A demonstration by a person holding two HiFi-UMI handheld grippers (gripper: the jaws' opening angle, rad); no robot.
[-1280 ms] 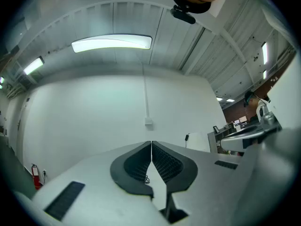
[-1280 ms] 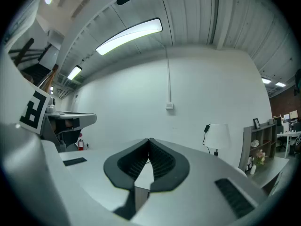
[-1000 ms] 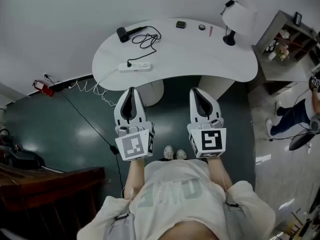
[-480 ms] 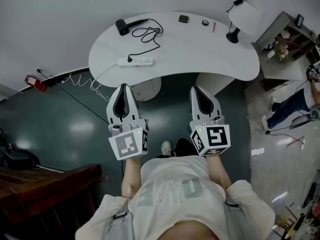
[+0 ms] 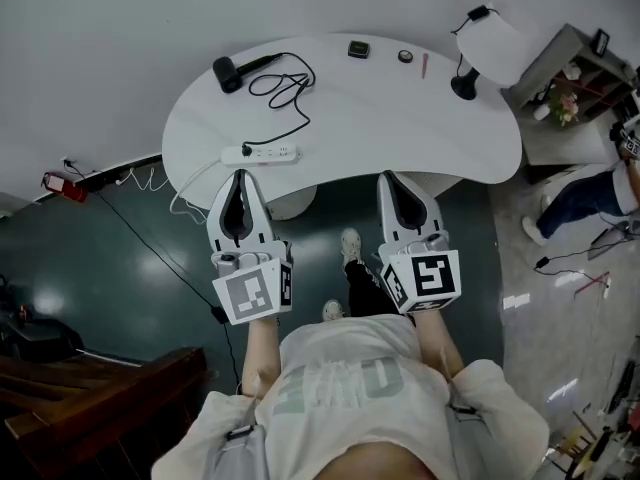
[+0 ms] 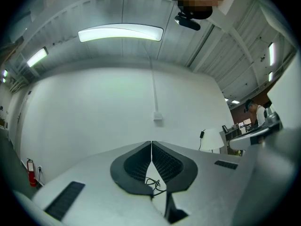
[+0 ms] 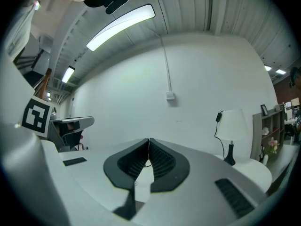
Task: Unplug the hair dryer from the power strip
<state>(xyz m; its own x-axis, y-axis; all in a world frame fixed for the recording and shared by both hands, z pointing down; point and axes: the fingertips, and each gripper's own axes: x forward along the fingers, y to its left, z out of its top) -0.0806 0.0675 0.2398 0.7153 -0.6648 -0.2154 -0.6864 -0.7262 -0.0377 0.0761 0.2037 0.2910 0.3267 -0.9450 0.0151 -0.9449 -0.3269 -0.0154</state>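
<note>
A black hair dryer (image 5: 228, 72) lies at the back left of the white curved table (image 5: 400, 118). Its black cord (image 5: 285, 93) loops across the top and runs to a plug in the white power strip (image 5: 259, 154) near the table's front edge. My left gripper (image 5: 238, 176) hangs shut just short of that edge, a little in front of the strip, with nothing in it. My right gripper (image 5: 392, 180) is shut and empty, also short of the front edge. In the left gripper view the cord (image 6: 155, 185) shows through the gap below the closed left gripper (image 6: 151, 143). The right gripper (image 7: 149, 141) shows closed in its own view.
A white lamp (image 5: 487, 48) stands at the table's back right, with a small black box (image 5: 358, 49), a round item (image 5: 404, 56) and a red pen (image 5: 423, 65) along the back. A shelf unit (image 5: 585, 78) and another person (image 5: 600, 188) are at the right. White cable (image 5: 150, 180) trails over the floor left.
Both grippers, still shut, have come closer to the table's front edge. The table and power strip now sit nearer to the fingertips in the head view.
</note>
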